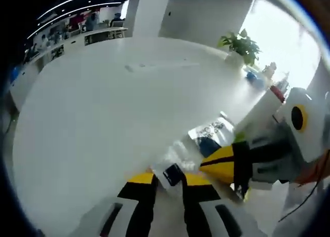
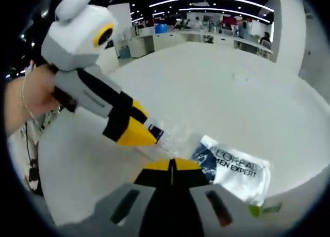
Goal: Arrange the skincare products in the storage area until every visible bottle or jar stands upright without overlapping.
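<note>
Left gripper view: the left hand-held gripper (image 1: 168, 181) is clamped on a clear, crinkled sachet (image 1: 180, 162) with a dark label patch, held just above the white tabletop (image 1: 103, 118). The right hand-held gripper (image 1: 206, 164) reaches in from the right, its tips at the same sachet.

Right gripper view: the right hand-held gripper (image 2: 171, 167) is clenched on the sachet (image 2: 232, 172), printed "L'OREAL MEN EXPERT". The left hand-held gripper (image 2: 152, 136) pinches its clear end.

Clear plastic packet (image 2: 227, 167) printed "L'OREAL MEN EXPERT", blue patch at one end, crinkled, lying flat on the white worktop (image 2: 221, 87) just ahead of the right gripper (image 2: 171, 167); near end pinched between both grippers, left gripper (image 1: 167, 177) included.
</note>
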The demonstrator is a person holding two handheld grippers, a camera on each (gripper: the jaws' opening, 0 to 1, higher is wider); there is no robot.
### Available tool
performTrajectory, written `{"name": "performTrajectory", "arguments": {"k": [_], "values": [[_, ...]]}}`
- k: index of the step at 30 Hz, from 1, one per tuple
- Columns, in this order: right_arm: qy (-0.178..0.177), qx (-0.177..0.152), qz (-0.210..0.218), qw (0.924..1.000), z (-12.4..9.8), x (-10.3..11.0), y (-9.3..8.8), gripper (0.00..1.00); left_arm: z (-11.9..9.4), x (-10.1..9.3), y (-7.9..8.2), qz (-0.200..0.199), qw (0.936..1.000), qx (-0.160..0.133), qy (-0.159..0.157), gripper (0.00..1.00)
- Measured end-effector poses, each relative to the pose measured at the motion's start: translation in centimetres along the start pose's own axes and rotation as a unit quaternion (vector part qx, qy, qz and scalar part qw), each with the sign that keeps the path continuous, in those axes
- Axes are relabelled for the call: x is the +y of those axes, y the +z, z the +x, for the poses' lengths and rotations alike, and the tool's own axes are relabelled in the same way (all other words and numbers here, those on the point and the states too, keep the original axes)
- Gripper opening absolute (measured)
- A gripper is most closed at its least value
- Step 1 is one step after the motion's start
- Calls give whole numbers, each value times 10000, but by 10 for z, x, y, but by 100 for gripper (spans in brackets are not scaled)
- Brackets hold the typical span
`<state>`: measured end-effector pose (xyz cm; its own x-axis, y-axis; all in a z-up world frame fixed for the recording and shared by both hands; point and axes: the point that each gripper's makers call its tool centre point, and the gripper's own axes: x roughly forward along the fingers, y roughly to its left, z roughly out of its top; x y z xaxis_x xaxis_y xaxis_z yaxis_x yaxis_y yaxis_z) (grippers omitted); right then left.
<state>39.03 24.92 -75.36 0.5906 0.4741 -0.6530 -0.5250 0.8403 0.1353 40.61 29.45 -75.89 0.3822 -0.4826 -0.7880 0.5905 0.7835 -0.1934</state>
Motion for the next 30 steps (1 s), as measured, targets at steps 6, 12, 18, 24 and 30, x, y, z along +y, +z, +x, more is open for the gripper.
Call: {"name": "performTrajectory", "arguments": {"k": [6,12,18,24,30], "values": [[85,166,-74,9998,10,7,-2,2,1,-1,3,147,9998,-120,107,21],[10,31,-88,10000,0,6,4,2,-13,8,14,195,9976,-467,466,23],[21,-244,188,9995,-9,8,16,2,-62,18,36,314,9855,-1369,947,28],[200,-356,123,9991,-17,23,21,3,-116,45,25,72,9712,-1940,1378,31],[384,-382,58,9985,-18,39,23,4,-157,104,-31,-406,9548,-1903,2247,33]]}}
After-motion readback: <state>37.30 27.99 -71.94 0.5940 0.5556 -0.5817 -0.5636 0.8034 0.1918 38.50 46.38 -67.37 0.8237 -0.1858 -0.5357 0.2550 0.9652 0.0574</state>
